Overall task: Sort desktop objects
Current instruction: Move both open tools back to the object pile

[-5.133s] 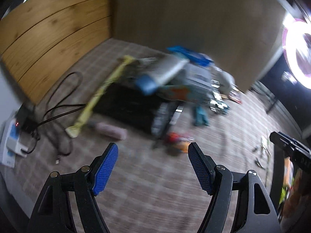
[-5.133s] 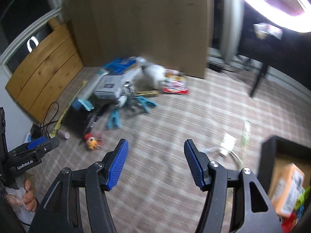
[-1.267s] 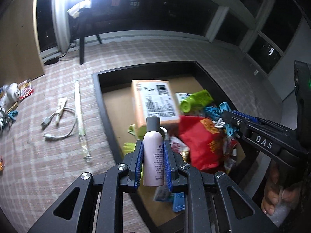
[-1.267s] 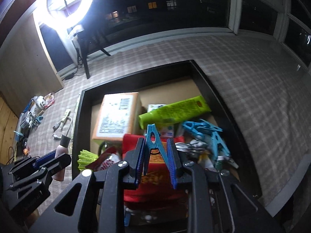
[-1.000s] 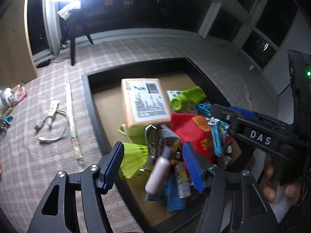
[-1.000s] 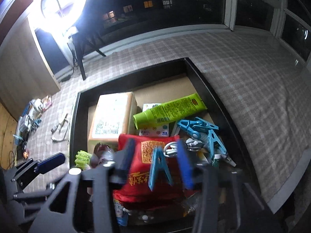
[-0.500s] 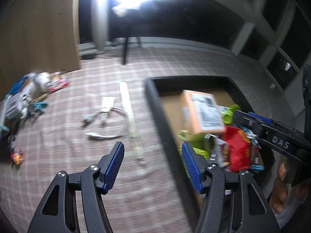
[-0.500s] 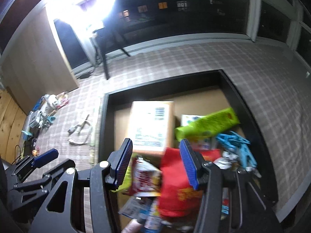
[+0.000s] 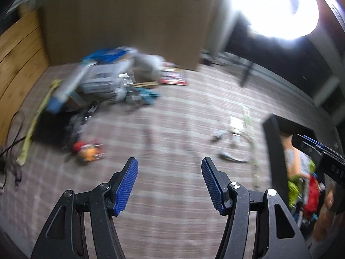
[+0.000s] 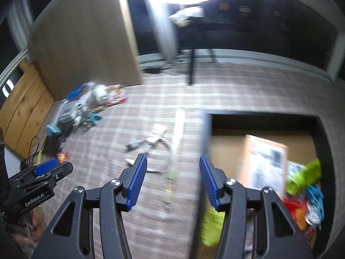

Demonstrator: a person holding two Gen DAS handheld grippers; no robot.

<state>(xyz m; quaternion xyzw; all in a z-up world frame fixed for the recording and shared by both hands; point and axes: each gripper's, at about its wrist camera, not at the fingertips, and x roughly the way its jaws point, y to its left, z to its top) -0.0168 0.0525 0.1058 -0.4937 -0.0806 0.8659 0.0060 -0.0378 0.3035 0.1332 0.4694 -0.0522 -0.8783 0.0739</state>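
My left gripper [image 9: 169,183] stands open over bare checked cloth with nothing between its blue pads. Ahead at the back left lies a blurred pile of loose objects [image 9: 112,79], with a small red and orange toy [image 9: 87,150] nearer to me. My right gripper [image 10: 173,180] is open and empty above the left edge of the black bin [image 10: 207,125]. The bin holds an orange box [image 10: 266,164], a green tube [image 10: 304,177], a red packet [image 10: 298,211] and blue clips [image 10: 314,196]. A white cable [image 10: 151,142] and a pale strip [image 10: 177,138] lie between pile and bin.
A brown board [image 9: 125,19] stands behind the pile, and a wooden panel [image 9: 15,58] is at the far left. A ring light [image 9: 271,6] on a stand glares at the back. Black cords [image 9: 10,151] trail at the left edge. A hand [image 10: 32,224] holds the left gripper.
Both grippers let go of the bottle and the blue clip over the bin, and now both have swung left away from it towards the pile. The views are blurred.
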